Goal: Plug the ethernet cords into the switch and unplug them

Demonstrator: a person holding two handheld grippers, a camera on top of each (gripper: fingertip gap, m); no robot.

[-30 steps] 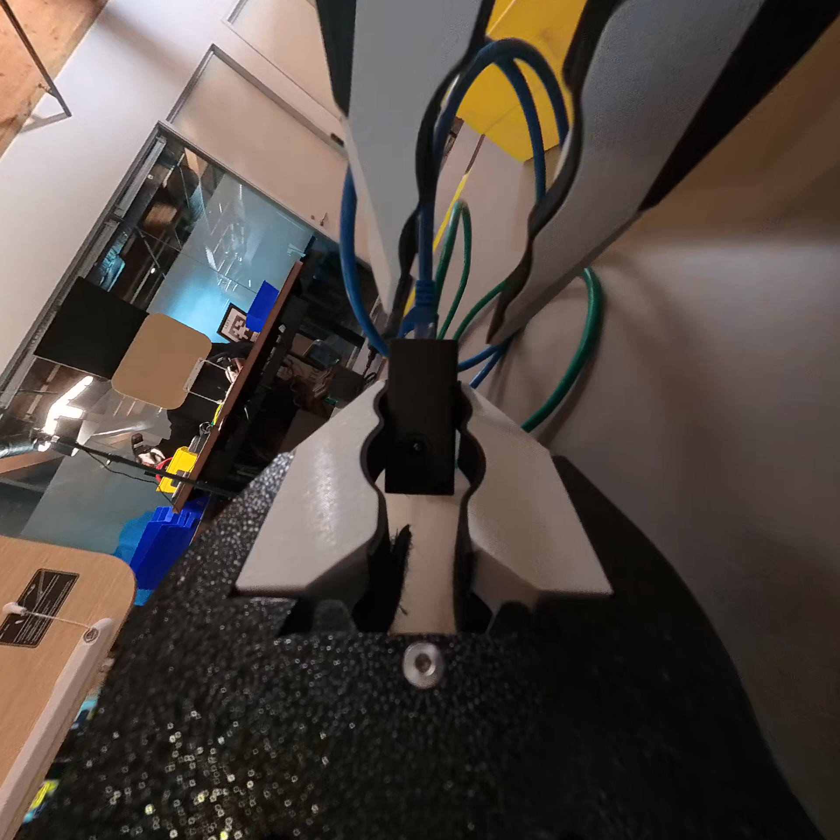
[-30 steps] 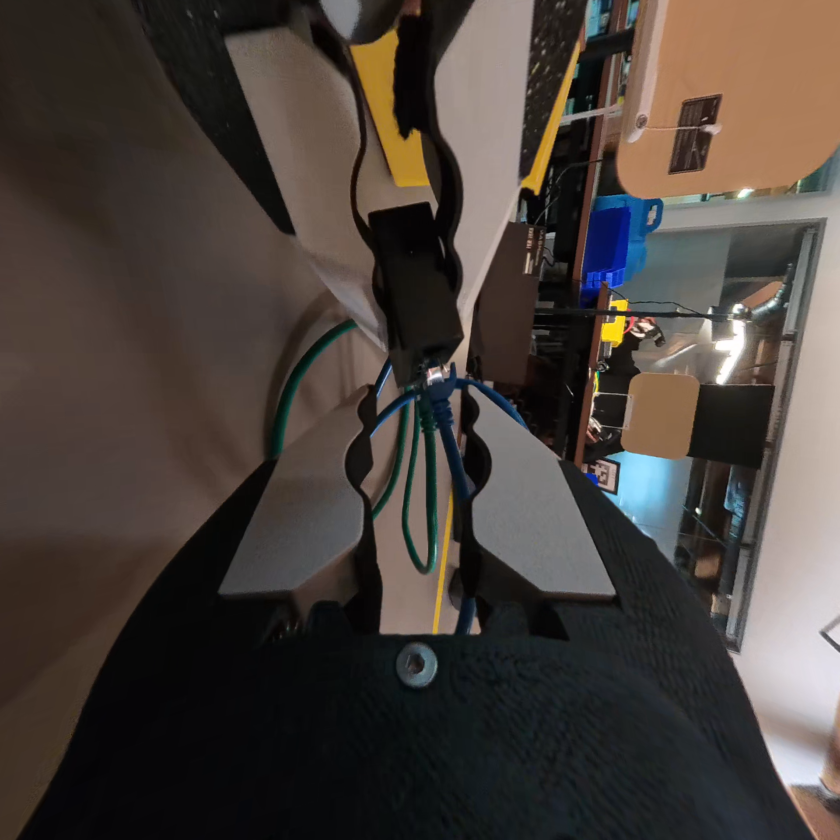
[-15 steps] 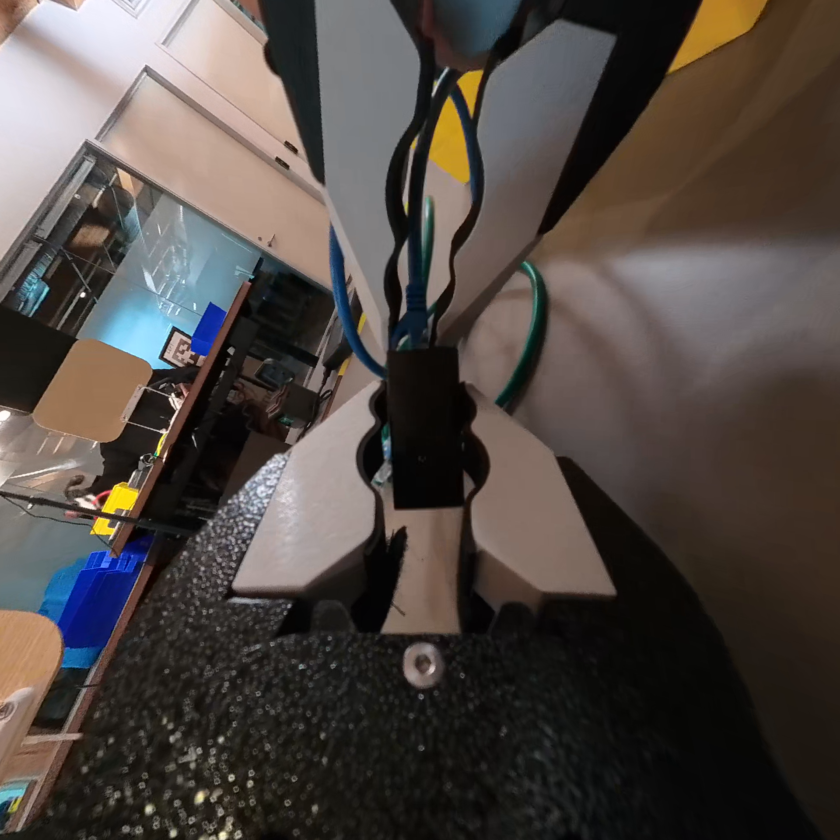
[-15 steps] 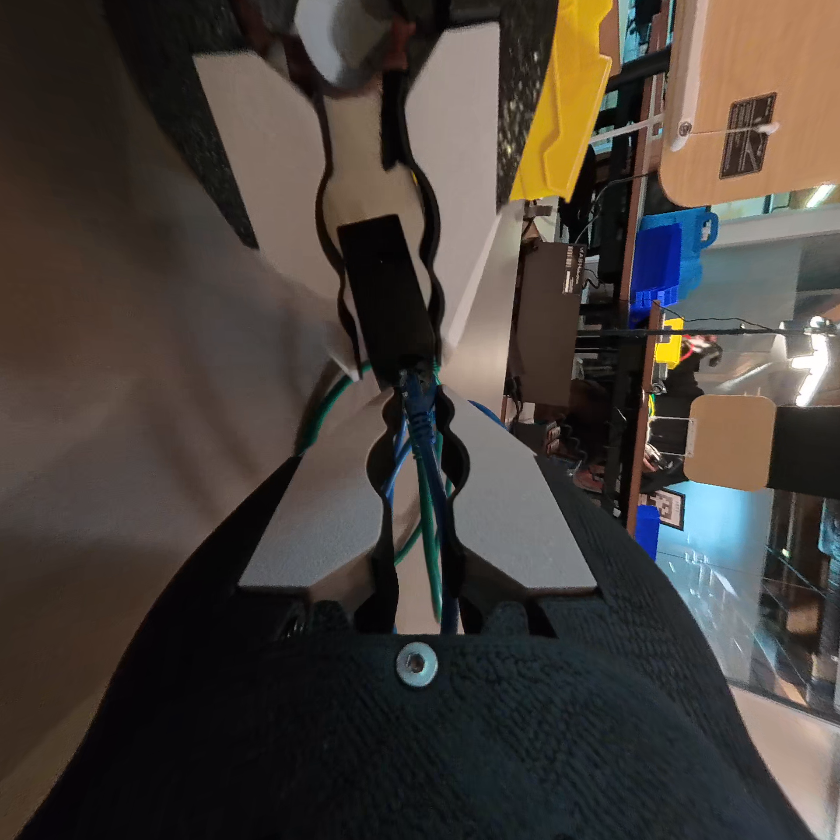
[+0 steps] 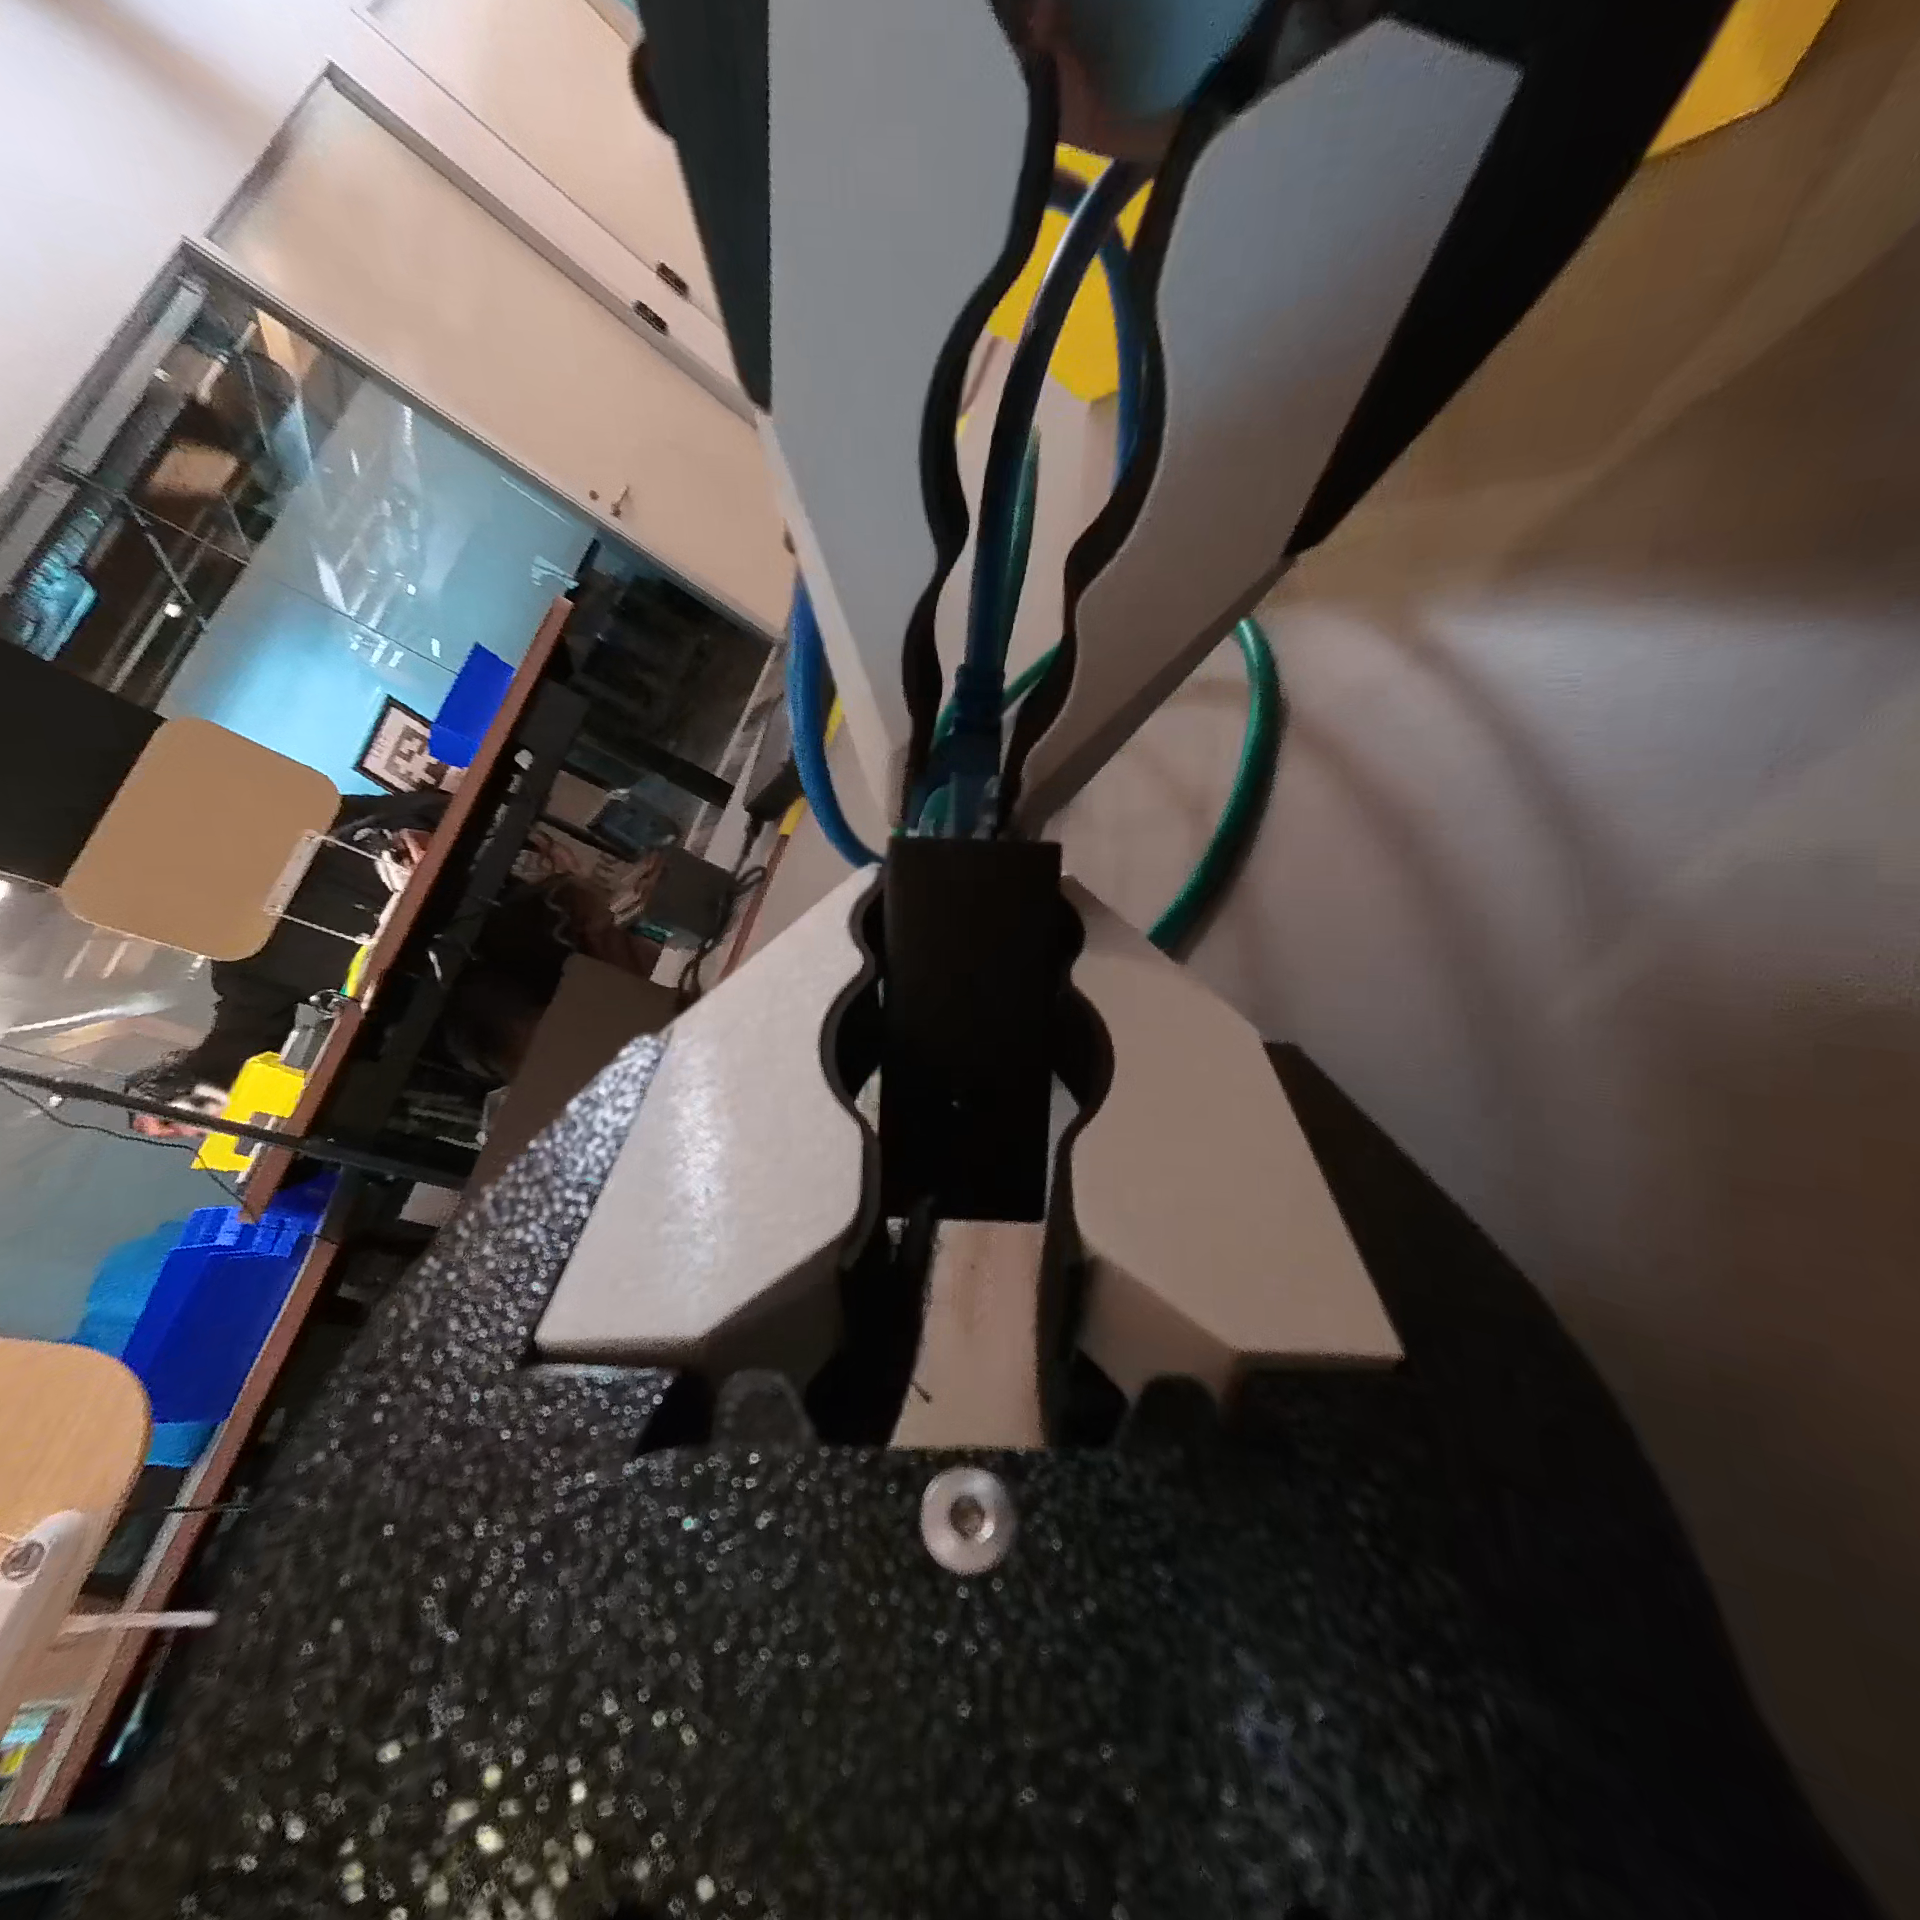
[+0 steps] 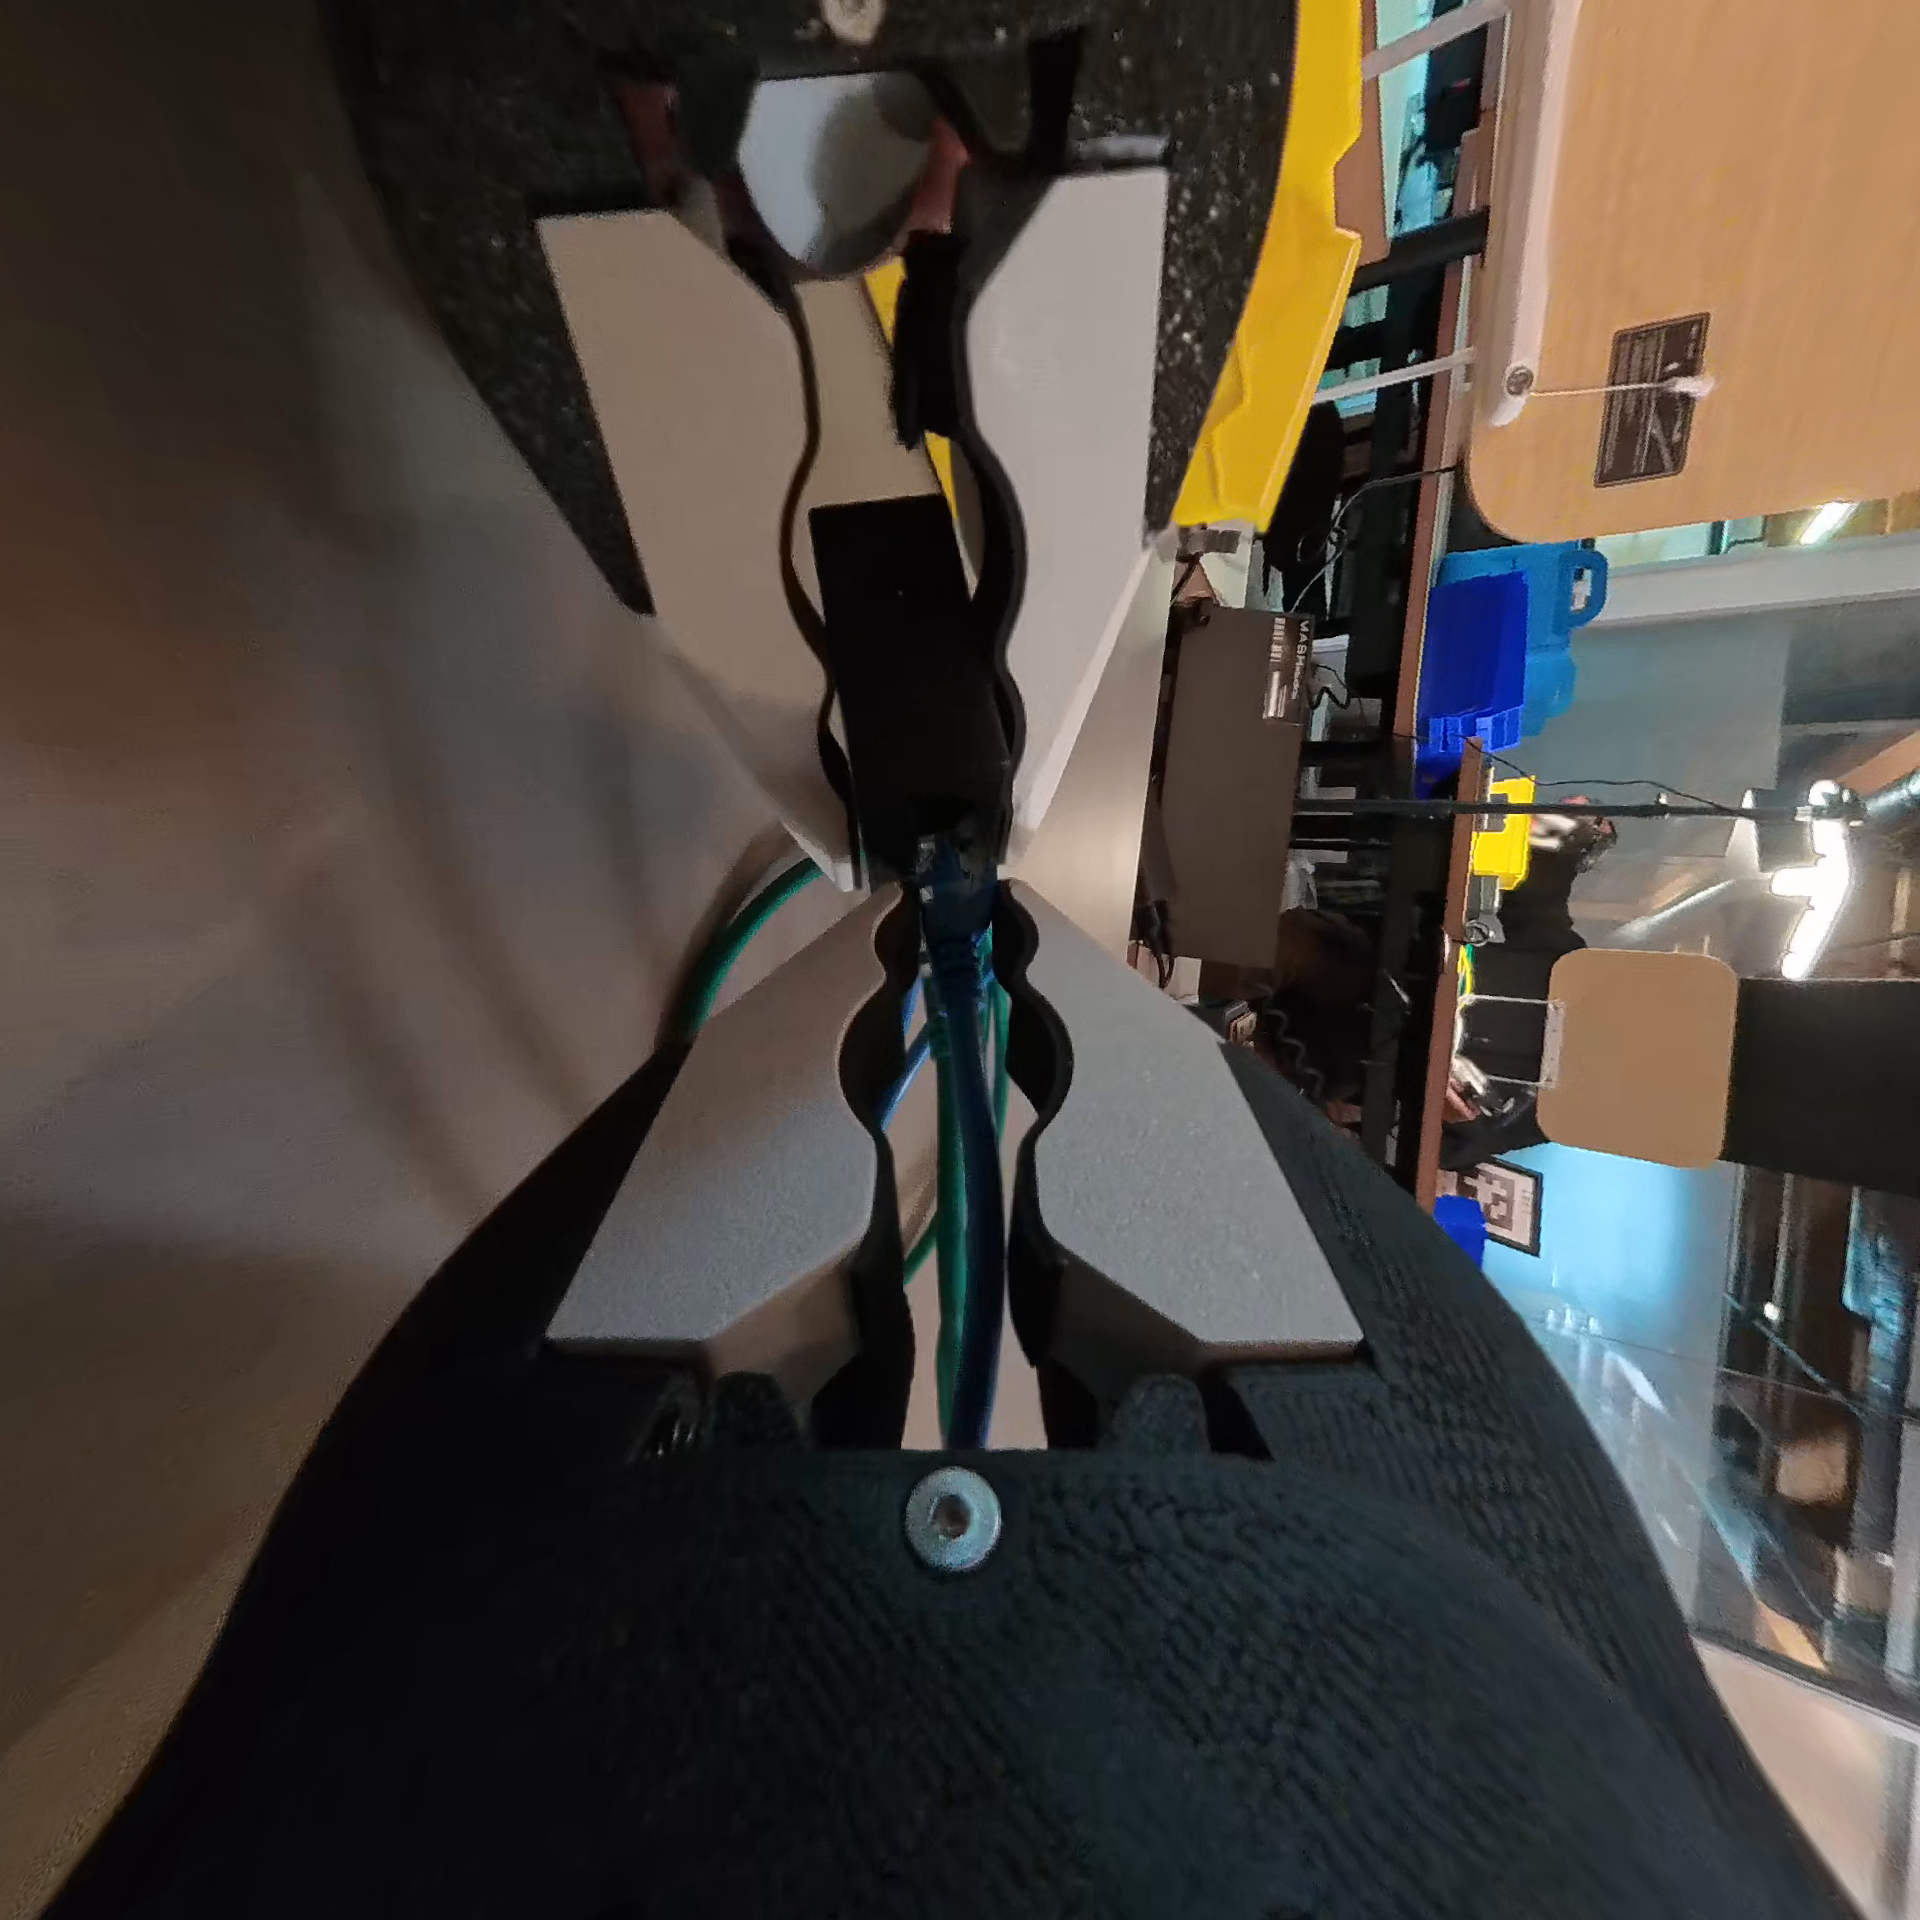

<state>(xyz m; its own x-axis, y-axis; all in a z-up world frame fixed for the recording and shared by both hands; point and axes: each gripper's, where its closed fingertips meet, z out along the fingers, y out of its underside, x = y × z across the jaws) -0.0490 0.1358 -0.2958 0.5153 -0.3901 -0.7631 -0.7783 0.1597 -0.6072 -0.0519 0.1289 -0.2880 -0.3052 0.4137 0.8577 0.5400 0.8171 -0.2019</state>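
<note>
My left gripper [image 5: 971, 899] is shut on the black switch [image 5: 966, 1039] and holds it off the tan table. A blue ethernet cord [image 5: 977, 717] and a green cord [image 5: 1252, 769] meet the switch's far end. The plugs are too dark to tell how deep they sit. My right gripper [image 6: 954, 914] faces the left one tip to tip, with its fingers closed around the blue cord [image 6: 961, 1039] just behind its plug. In the right wrist view the switch [image 6: 914, 675] sits between the left gripper's fingers [image 6: 675, 416]. The green cord [image 6: 727, 966] loops out to the left there.
The tan table surface [image 5: 1610, 727] lies close along one side of both grippers. A yellow bin [image 6: 1283, 312] sits behind the left gripper. Farther off are a wooden panel [image 6: 1714, 208], blue bins [image 6: 1496, 644], desks with people [image 5: 343, 935] and a glass wall [image 5: 343, 540]. Less than 4 cm separates the two grippers' tips.
The right gripper has moved in toward the switch and its fingers have narrowed onto the blue cord. The cord's loop is now drawn straight between them. The left gripper still holds the switch.
</note>
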